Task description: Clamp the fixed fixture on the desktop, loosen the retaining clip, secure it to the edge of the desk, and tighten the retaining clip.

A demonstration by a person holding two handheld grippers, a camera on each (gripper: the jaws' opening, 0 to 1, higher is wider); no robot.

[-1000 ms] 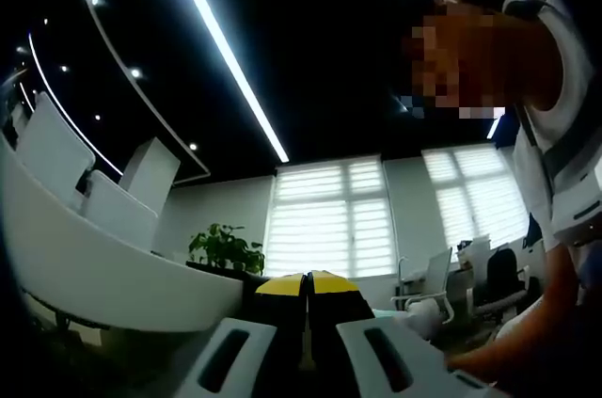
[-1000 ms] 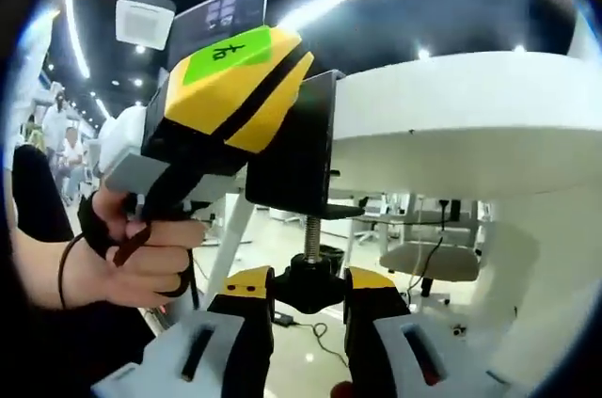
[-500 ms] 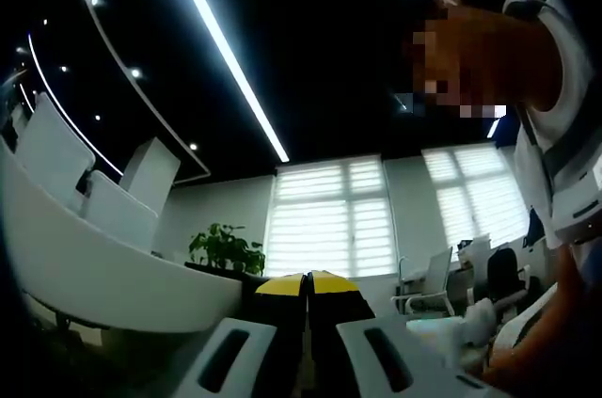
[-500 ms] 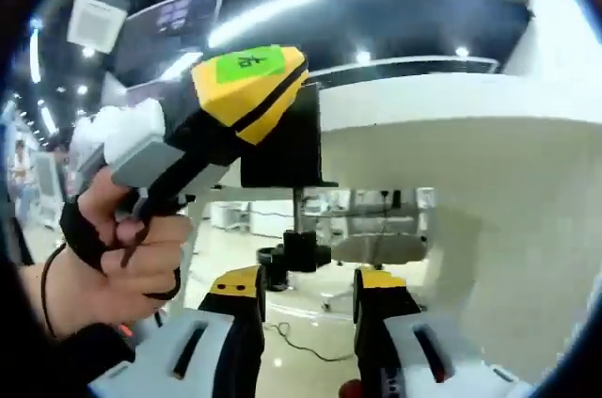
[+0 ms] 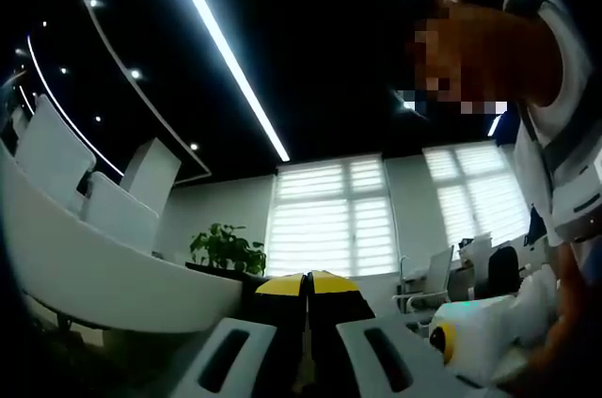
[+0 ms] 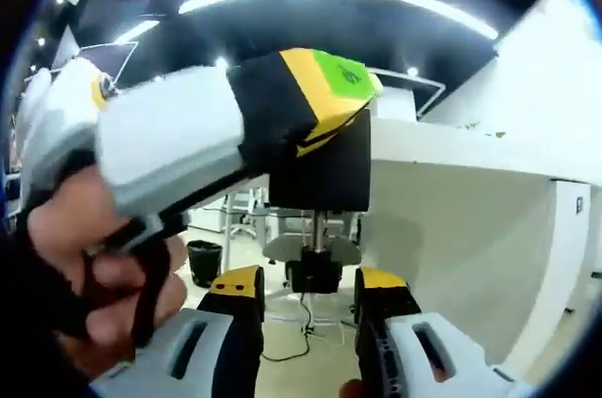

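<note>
The black clamp fixture point(image 6: 320, 167) sits on the edge of the white desk point(image 6: 451, 200). Its threaded screw point(image 6: 315, 229) hangs below, ending in a black knob point(image 6: 315, 276). My left gripper point(image 6: 310, 97), yellow and black with a green sticker, is held in a hand point(image 6: 103, 276) and is shut on the fixture's upright plate. Its own view has the yellow tips point(image 5: 308, 281) pressed together beside the desk point(image 5: 94, 266). My right gripper point(image 6: 308, 283) is open, its fingertips point(image 6: 235, 281) standing either side of the knob with gaps. Its white body point(image 5: 489, 332) shows at lower right.
The person's sleeve point(image 5: 564, 163) leans in from the right. Behind are blinds over windows point(image 5: 329, 214), a potted plant point(image 5: 226, 247) and office chairs point(image 5: 499, 276). Under the desk lie a dark bin point(image 6: 202, 262) and a cable point(image 6: 282, 346) on the floor.
My right gripper let go of the knob, opened wider and swung round, so the left gripper now looms closer. In the left gripper view, the right gripper's body has come in at lower right.
</note>
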